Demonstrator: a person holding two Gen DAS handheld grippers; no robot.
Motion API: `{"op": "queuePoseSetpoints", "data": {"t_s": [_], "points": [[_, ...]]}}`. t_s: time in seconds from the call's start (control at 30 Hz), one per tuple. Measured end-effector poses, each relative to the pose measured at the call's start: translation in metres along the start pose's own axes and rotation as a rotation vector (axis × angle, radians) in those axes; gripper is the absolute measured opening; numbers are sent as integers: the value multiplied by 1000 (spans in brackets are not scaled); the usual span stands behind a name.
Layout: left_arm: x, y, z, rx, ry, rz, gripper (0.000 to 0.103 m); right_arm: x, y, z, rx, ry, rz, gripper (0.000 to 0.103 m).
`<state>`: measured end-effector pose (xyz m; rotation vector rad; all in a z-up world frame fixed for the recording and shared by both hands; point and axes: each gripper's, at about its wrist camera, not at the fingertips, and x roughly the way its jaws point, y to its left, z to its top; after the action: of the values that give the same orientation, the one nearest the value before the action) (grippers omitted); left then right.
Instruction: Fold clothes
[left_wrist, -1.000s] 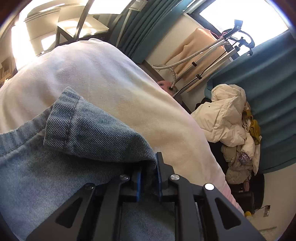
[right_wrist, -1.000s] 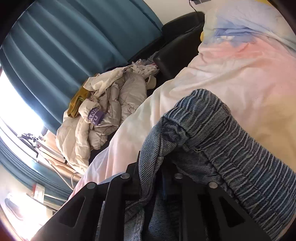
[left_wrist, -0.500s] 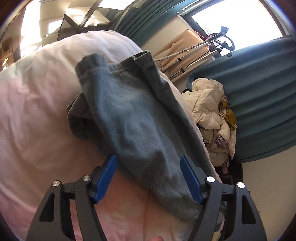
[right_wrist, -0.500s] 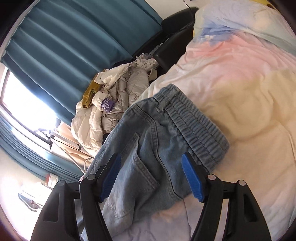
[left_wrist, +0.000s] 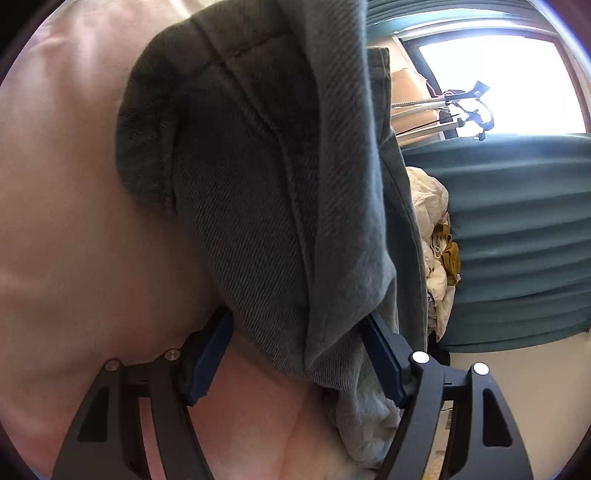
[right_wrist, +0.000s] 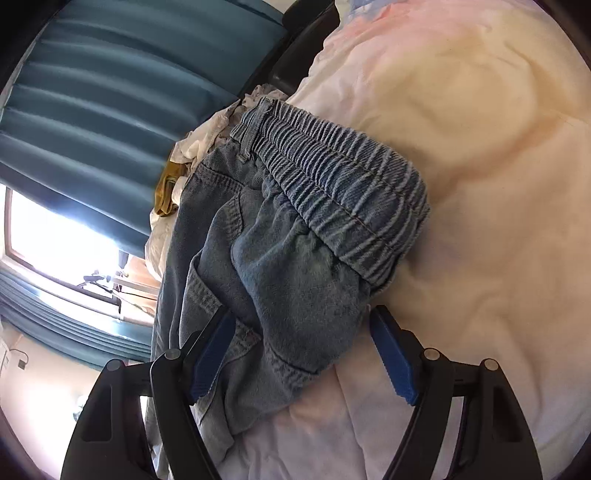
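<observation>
The jeans (right_wrist: 295, 258) lie bunched on the bed's pale pink-and-cream duvet (right_wrist: 480, 166), folded over on themselves. Their gathered elastic waistband (right_wrist: 332, 192) sits on top, running across the fold, with a belt loop near its far end and a stitched pocket seam below it. From the left wrist view the same jeans (left_wrist: 266, 184) fill the middle as a thick grey-blue fold with a rounded hem edge, resting on the duvet (left_wrist: 74, 221) and hanging over its far side.

The right tongs (right_wrist: 301, 354) stand wide apart, blue pads on either side of the lower denim fold; the cloth lies between them but they are not closed on it. One pad seems to touch the fabric; whether the other touches the jeans or just the duvet beside them I cannot tell. The left tongs (left_wrist: 299, 362) are likewise spread apart, straddling the hanging denim fold, with the fabric draped against or in front of both pads and not pinched.

Beyond the jeans, off the bed's edge, a heap of pale clothes (left_wrist: 436, 240) with a mustard piece lies against teal curtains (left_wrist: 517, 229). Above the curtains is a bright window (left_wrist: 498, 74) with a stand-like metal frame before it. In the right wrist view the same curtains (right_wrist: 110, 92) rise behind the jeans.
</observation>
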<state>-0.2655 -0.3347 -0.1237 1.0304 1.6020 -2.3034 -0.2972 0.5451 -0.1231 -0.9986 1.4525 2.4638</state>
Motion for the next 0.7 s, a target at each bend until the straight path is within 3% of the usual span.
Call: {"op": "queuePoseSetpoints", "data": {"t_s": [0.07, 0.1, 0.13, 0.17, 0.23, 0.3, 0.37, 0.7], "points": [[3, -8, 2, 48, -45, 17, 72, 6, 4, 1, -38, -55, -8, 75], [3, -12, 3, 61, -74, 30, 65, 9, 7, 1, -57, -70, -28, 73], [2, -15, 4, 61, -96, 45, 55, 9, 8, 0, -65, -91, -47, 62], [2, -17, 4, 53, -114, 60, 49, 10, 9, -1, -73, -112, -66, 42], [-2, -22, 2, 49, -148, 81, 23, 8, 11, -2, -76, -138, -81, 35], [-8, -29, -1, 70, -169, 95, 12, 4, 14, -4, -73, -145, -87, 25], [-20, -35, -6, 82, -183, 84, 10, -7, 19, -6, -81, -155, -92, 17], [-98, -36, -17, 91, -190, 68, 9, -92, 53, -4, -132, -172, -58, 15]]}}
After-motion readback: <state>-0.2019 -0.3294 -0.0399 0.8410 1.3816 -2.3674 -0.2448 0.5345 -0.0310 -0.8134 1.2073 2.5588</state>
